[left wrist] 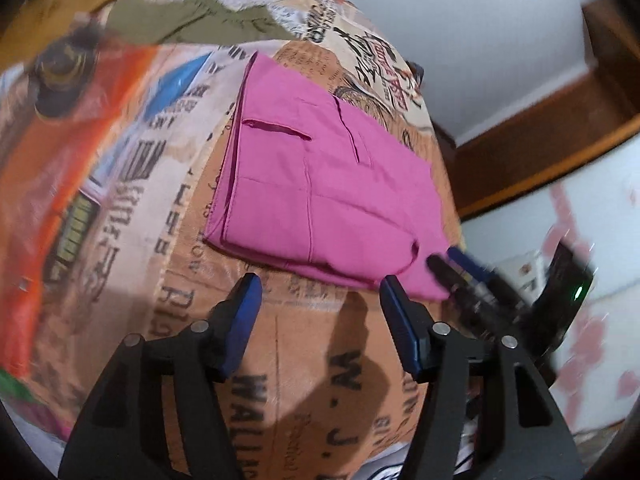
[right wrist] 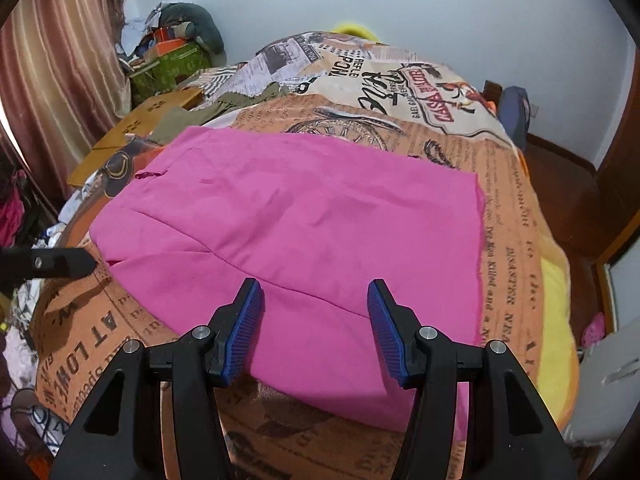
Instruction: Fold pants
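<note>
Both views blur or cut off parts: the left wrist view smears the bed (left wrist: 328, 380), and the right gripper (right wrist: 315, 304) hides the pants' (right wrist: 288, 220) near edge. Folded pants lie flat, long axis across the right view. Left gripper (left wrist: 320, 300) and right gripper: jaws partly open, empty.

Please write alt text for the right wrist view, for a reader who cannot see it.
Folded pink pants lie flat on a bed with a newspaper-print cover. The right gripper hovers open above their near edge, holding nothing; the left gripper's black tip shows at the left edge.
</note>
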A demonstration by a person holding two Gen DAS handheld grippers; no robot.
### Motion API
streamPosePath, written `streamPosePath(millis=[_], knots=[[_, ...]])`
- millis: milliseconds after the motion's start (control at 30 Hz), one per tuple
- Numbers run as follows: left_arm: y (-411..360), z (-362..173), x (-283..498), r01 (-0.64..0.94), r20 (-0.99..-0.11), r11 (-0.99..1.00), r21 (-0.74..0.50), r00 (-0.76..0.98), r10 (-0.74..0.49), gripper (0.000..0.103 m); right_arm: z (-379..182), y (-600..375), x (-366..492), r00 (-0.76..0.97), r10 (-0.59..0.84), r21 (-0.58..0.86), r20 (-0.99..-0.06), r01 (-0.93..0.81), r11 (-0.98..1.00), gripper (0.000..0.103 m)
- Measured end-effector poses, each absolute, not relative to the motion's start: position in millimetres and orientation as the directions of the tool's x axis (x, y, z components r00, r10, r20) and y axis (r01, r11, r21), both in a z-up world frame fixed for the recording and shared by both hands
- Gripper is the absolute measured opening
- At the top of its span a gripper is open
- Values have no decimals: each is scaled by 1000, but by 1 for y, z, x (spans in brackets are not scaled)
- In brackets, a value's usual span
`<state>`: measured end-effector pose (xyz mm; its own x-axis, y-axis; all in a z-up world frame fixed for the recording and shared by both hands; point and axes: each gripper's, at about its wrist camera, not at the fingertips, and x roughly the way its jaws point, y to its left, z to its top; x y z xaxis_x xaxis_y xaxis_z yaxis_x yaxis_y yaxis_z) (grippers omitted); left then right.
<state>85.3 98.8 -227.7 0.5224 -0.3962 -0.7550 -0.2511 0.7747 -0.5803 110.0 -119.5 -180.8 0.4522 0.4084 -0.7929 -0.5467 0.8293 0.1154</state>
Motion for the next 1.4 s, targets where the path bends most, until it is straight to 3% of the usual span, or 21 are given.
streamPosePath(millis=[200,400,667,900,1233,1400], knots=[[109,-240,104,-309,-707,679,-666,552,-443,62,-185,-120,111,424,441,154,-791,-559,815,51],[106,-237,127,-341,-751,723,-601,549,-366,60,-188,-121,115,396,468,184,-790,-575,797,51],[97,-234,156,-346,-807,810,-474,539,-242,32,-189,-122,115,382,486,209,-787,-576,791,52],[86,-221,151,-279,-810,883,-377,562,-168,25,-188,-121,118,362,483,220,-797,-570,792,52],[76,-182,80,-264,-753,965,-3,636,171,25,-171,-79,105,293,533,251,-794,-641,726,52],[69,-165,63,-237,-690,966,102,683,240,25,-162,-53,100,274,584,298,-764,-654,696,52]])
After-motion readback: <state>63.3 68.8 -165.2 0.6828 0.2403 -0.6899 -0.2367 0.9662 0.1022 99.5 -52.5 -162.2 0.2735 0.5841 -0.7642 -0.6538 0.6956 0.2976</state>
